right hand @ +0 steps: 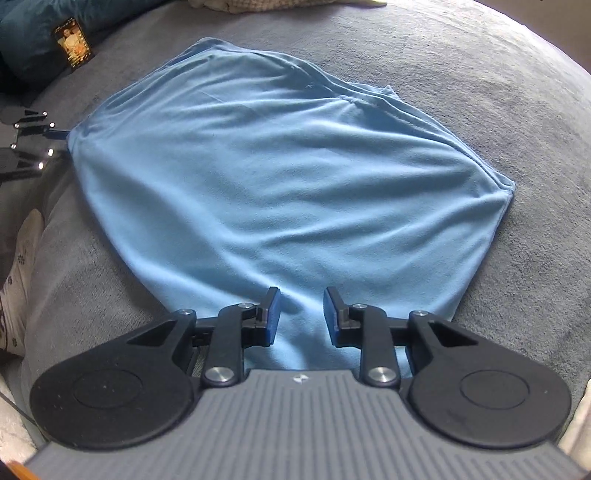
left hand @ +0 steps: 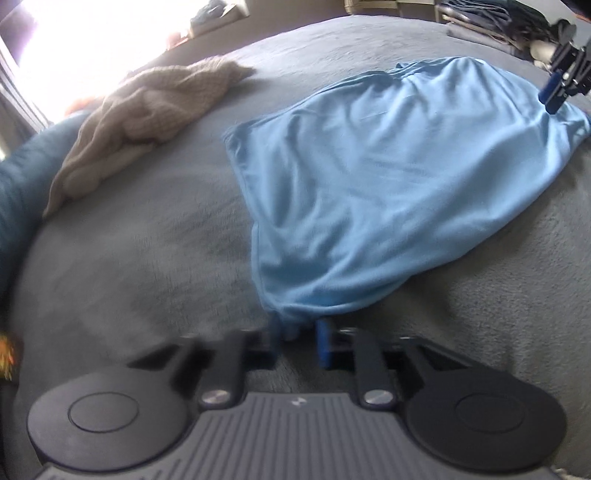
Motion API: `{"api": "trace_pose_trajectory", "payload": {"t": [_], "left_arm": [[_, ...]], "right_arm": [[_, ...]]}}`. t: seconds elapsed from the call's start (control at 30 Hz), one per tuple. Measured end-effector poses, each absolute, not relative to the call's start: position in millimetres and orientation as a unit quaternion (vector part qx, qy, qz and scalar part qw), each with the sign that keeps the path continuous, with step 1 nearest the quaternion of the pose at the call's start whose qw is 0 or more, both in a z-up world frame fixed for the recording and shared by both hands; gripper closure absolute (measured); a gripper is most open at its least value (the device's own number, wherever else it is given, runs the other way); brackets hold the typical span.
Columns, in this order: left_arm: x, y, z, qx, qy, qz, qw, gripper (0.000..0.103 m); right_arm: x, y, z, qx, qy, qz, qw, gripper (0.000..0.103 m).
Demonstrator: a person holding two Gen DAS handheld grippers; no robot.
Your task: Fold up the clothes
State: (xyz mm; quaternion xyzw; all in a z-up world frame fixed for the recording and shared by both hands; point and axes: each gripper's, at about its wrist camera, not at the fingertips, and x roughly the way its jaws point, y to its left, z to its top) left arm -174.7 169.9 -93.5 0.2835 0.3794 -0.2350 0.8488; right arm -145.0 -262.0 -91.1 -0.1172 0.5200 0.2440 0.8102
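A light blue garment (left hand: pixel 388 192) lies spread and part folded on a grey blanket (left hand: pixel 129 258). My left gripper (left hand: pixel 297 338) sits at its near corner with the cloth edge between the blue pads; the view is blurred. In the right wrist view the garment (right hand: pixel 288 177) fills the middle. My right gripper (right hand: pixel 301 314) is open, its pads apart, resting over the garment's near edge. The right gripper also shows in the left wrist view (left hand: pixel 554 98) at the garment's far right corner. The left gripper also shows in the right wrist view (right hand: pixel 55 138) at the garment's left corner.
A beige knitted garment (left hand: pixel 140 122) lies bunched at the blanket's far left. A dark teal cushion (left hand: pixel 14 192) lies along the left edge. A pile of dark clothes (left hand: pixel 498 26) sits at the back right. A small orange-and-black card (right hand: pixel 72 42) lies on the teal cushion.
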Motion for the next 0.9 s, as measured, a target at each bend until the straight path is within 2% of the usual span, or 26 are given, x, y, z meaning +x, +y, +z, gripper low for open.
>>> {"api": "trace_pose_trajectory", "payload": {"t": [0.17,0.23,0.37,0.43,0.5,0.57,0.67,0.77,0.83,0.9], "left_arm": [[-195,160,-64,0.347,0.273,-0.273,0.854,0.098],[-205,158,-71,0.418,0.234,-0.277,0.833,0.098],[-198,167,-122,0.504,0.269,-0.251,0.782,0.097],[-194,170,-127,0.497,0.284,-0.229,0.787,0.097],[-189,173,-124,0.474,0.298,-0.205,0.803,0.091],[-180,177,-113,0.432,0.323,-0.179,0.823,0.079],[-162,190,-90,0.327,0.382,-0.135,0.854,0.075],[-148,214,-60,0.131,0.439,-0.111,0.882,0.075],[-146,231,-46,-0.014,0.457,-0.122,0.881,0.072],[-145,237,-45,-0.107,0.476,-0.141,0.861,0.07]], "right_arm": [[-144,-256,-92,-0.125,0.521,0.247,0.808,0.078],[-145,-255,-91,-0.125,0.52,0.249,0.807,0.078],[-143,-255,-94,-0.122,0.524,0.248,0.806,0.077],[-144,-255,-93,-0.122,0.524,0.249,0.805,0.077],[-146,-254,-92,-0.123,0.522,0.252,0.805,0.077],[-147,-255,-92,-0.123,0.523,0.253,0.805,0.077],[-147,-254,-95,-0.121,0.527,0.253,0.802,0.077],[-147,-252,-95,-0.12,0.526,0.256,0.802,0.077],[-148,-251,-94,-0.12,0.525,0.259,0.802,0.076],[-149,-250,-94,-0.121,0.525,0.26,0.802,0.076]]}}
